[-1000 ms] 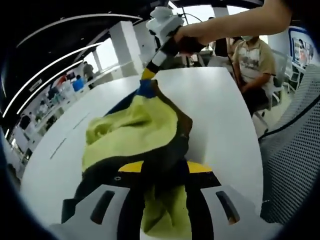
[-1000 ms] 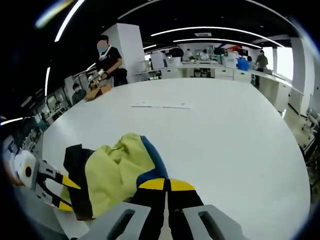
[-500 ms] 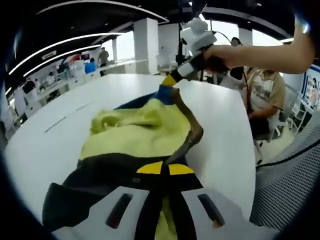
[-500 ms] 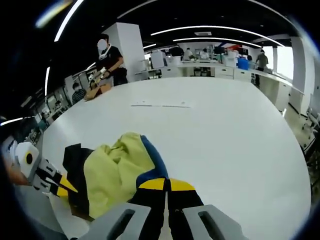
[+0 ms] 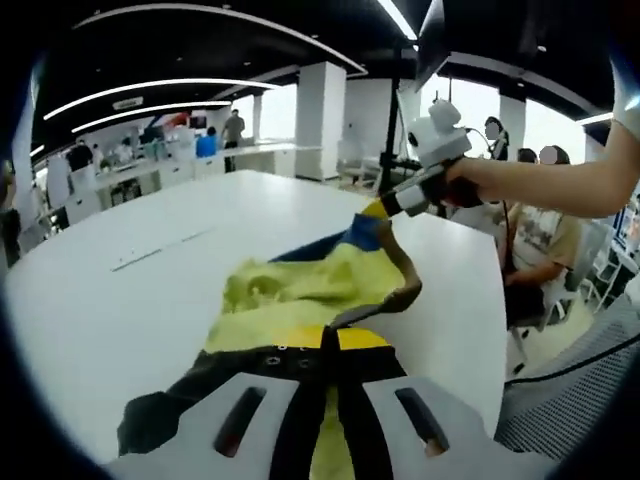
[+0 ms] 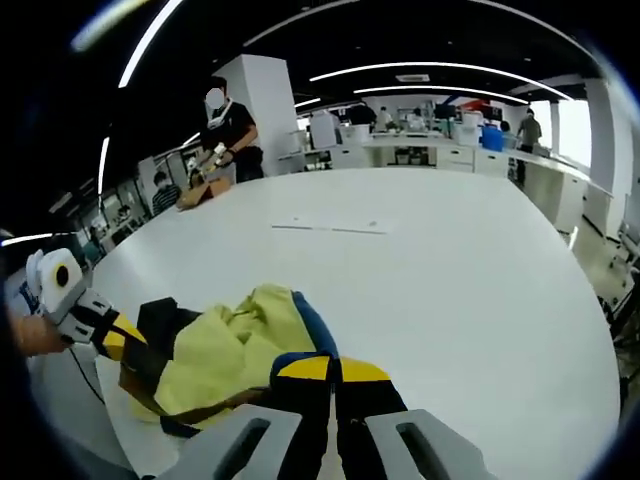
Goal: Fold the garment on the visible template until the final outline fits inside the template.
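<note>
The garment [image 5: 300,300], yellow with black and blue panels, hangs bunched between the two grippers above the white tabletop [image 5: 120,290]. The left gripper [image 5: 328,340] has its fingers closed tight on the black and yellow cloth right at its tips. Ahead of them, the right gripper [image 5: 372,210] pinches the blue edge, held by a person's hand [image 5: 470,185]. In the right gripper view, the garment [image 6: 230,350] spreads leftward from that gripper's closed fingers [image 6: 300,368] toward the left gripper [image 6: 112,335].
</note>
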Available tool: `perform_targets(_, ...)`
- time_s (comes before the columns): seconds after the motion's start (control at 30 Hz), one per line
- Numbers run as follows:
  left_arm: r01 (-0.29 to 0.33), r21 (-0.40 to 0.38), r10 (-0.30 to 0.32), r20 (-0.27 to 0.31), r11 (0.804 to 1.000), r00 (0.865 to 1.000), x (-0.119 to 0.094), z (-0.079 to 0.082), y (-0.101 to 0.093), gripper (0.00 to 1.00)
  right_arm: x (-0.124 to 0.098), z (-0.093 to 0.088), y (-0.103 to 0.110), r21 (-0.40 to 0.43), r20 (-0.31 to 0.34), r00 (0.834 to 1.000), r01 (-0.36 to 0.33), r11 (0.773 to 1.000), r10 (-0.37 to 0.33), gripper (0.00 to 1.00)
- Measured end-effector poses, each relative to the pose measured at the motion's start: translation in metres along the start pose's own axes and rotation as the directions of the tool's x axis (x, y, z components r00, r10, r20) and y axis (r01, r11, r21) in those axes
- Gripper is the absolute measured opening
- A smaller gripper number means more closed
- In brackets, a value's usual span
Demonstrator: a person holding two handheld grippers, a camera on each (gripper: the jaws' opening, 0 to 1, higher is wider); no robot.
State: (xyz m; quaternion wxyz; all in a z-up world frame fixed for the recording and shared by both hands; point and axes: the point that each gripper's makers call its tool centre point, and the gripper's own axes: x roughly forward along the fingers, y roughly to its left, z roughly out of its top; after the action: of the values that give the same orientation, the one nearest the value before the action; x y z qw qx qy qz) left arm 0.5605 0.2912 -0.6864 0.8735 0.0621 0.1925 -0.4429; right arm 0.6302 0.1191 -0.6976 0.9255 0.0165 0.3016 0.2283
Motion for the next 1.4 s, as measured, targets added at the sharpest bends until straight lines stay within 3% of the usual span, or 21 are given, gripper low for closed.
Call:
perform_targets(0.4, -0.1, -0.011, 0.1, 0.084, 0.995, 0.991, -0.017, 0.043, 0.055, 0.0, 0.003, 0.03, 0.006, -0.039, 0.069, 0.997, -0.014, 0.999, 0.017, 0.0)
perform_targets(0.57, -0.144, -0.053, 0.15, 0.113, 0.988, 0.982, -0.02, 0.055, 0.077, 0.0, 0.009, 0.049, 0.01, -0.041, 0.108, 0.994, -0.017, 0.999, 0.022, 0.0)
perform_targets(0.8, -0.212, -0.111, 0.229, 0.168, 0.971, 0.959, -0.024, 0.075, 0.112, 0.0, 0.023, 0.068, 0.017, -0.054, 0.13, 0.991, -0.028, 0.998, 0.035, 0.0)
perform_targets(1.17, -0.268, -0.168, 0.296, 0.175, 0.949, 0.939, -0.012, 0.083, 0.159, 0.0, 0.053, 0.088, 0.005, -0.044, 0.137, 0.991, 0.006, 0.999, 0.0, 0.0)
perform_targets(1.23, -0.305, -0.145, 0.327, 0.162, 0.941, 0.931, -0.007, 0.081, 0.168, 0.0, 0.06, 0.091, 0.002, -0.037, 0.137, 0.991, 0.008, 0.999, -0.002, 0.0)
perform_targets(1.4, -0.323, -0.14, 0.341, 0.14, 0.936, 0.929, 0.008, 0.079, 0.182, 0.0, 0.08, 0.096, -0.006, -0.018, 0.141, 0.99, 0.027, 0.999, -0.024, 0.0)
